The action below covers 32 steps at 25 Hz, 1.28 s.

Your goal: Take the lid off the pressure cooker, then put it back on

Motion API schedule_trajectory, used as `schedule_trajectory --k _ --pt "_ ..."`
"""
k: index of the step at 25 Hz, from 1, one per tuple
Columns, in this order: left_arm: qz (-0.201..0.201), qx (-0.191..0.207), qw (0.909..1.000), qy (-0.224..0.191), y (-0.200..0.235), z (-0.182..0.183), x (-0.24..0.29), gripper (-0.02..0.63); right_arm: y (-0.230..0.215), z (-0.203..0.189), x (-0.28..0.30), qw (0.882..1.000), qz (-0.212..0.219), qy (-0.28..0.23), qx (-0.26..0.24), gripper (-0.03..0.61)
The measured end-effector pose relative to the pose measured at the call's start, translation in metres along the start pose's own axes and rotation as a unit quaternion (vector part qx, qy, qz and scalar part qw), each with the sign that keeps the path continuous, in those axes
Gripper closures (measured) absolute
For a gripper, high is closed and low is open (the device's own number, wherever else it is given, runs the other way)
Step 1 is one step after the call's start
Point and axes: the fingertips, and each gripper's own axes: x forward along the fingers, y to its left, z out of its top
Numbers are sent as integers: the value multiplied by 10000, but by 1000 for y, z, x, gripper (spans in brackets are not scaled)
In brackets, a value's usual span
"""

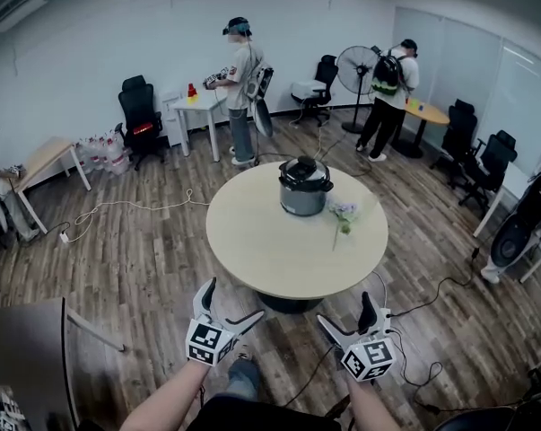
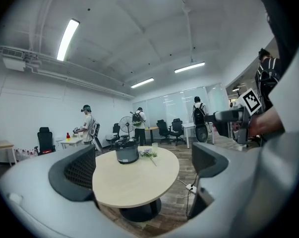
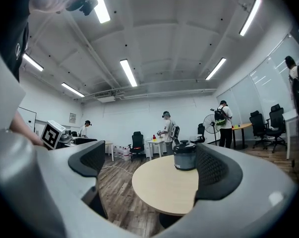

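The pressure cooker (image 1: 304,194), lid (image 1: 304,169) on, stands near the far edge of the round table (image 1: 261,236). The left gripper (image 1: 232,302) and right gripper (image 1: 345,312) hover off its near edge, jaws wide apart, empty.

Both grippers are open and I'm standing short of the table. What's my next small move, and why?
Probably step in and carry the left gripper and right gripper forward over the table toward the pressure cooker. Its lid is on, it sits at the table's far side, and both grippers hang open and empty short of the near edge.
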Motion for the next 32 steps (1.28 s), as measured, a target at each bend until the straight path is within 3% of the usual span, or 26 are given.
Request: schedule_trajectory --k 4,9,18,25,32 --pt "-33 -112 9999 -67 31 -12 61 26 -30 -9 51 10000 -26 48 -75 11" --pt "-229 -387 9990 -45 93 -39 175 26 -84 -18 154 9994 -95 310 145 11" --pt "-1270 -596 9896 324 201 -72 392 25 -197 13 369 9932 -666 867 -390 11" --pt "-1597 -634 9821 773 229 -128 514 25 -257 -10 468 9842 -506 1605 -549 15" --pt "-1693 -662 9746 1305 239 -173 588 25 -297 -23 539 9665 -34 2415 -871 31"
